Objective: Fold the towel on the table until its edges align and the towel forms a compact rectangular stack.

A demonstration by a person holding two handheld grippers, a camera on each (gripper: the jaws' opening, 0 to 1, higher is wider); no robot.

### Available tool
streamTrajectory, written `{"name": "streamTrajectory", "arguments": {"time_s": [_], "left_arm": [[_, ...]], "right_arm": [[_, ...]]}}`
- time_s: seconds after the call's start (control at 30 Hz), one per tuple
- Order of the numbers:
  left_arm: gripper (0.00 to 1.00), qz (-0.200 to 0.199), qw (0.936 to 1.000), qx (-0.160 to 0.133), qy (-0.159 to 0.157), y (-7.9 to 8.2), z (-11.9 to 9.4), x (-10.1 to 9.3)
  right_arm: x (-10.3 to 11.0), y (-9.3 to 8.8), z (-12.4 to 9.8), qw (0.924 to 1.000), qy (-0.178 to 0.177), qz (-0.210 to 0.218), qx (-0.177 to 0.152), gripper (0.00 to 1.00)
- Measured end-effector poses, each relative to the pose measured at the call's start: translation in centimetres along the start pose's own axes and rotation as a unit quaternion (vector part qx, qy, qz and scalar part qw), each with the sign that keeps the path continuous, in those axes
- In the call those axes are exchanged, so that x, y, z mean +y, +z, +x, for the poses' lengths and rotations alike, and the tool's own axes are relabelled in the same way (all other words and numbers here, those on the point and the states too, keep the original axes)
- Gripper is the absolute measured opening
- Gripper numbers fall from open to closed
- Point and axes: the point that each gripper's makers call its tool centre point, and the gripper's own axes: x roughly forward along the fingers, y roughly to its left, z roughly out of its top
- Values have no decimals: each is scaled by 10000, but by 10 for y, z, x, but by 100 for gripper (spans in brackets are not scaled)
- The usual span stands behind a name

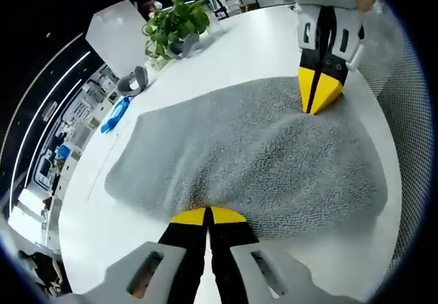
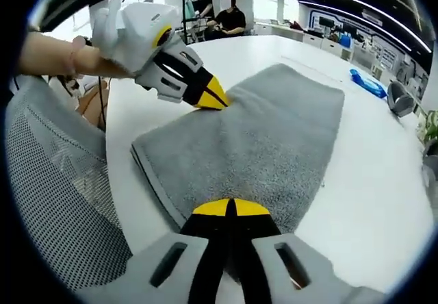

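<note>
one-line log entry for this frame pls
stage: mid-fold | towel: grey, flat on white table | left tongs: shut on towel edge | right tongs: shut on towel edge

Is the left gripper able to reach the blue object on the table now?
Probably not yet: the left gripper is shut on the towel, and the blue object lies far beyond it.

Left gripper view: rides low behind the left claw [image 1: 207, 216], close over the near edge of the grey towel [image 1: 253, 153], facing across the white surface [image 1: 233, 51] toward a potted plant [image 1: 174, 23] at upper left. Right gripper view: low behind the right claw [image 2: 229, 208], at the opposite towel edge, facing back. Shared ground: towel, surface, and each view catches the other claw, upper right and upper left respectively.
</note>
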Motion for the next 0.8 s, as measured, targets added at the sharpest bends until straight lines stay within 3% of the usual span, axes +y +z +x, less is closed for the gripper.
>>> {"name": "streamTrajectory", "arguments": {"time_s": [0.1,0.23,0.37,0.7,0.8], "left_arm": [[0,-87,9999,-24,47,-1,0,3],[0,-227,9997,-76,61,-2,2,7],[0,19,9998,-107,184,-2,1,4],[0,-45,9992,-155,353,-3,3,9],[0,-70,9991,-145,383,-2,1,10]], "right_arm": [[2,2,1,9994,-52,-341,5,0],[3,4,3,9990,-56,-441,-31,0],[4,5,4,9982,-68,-595,-65,0],[8,8,6,9928,-174,-1170,-181,0],[7,9,7,9931,-173,-1144,-199,0]]}}
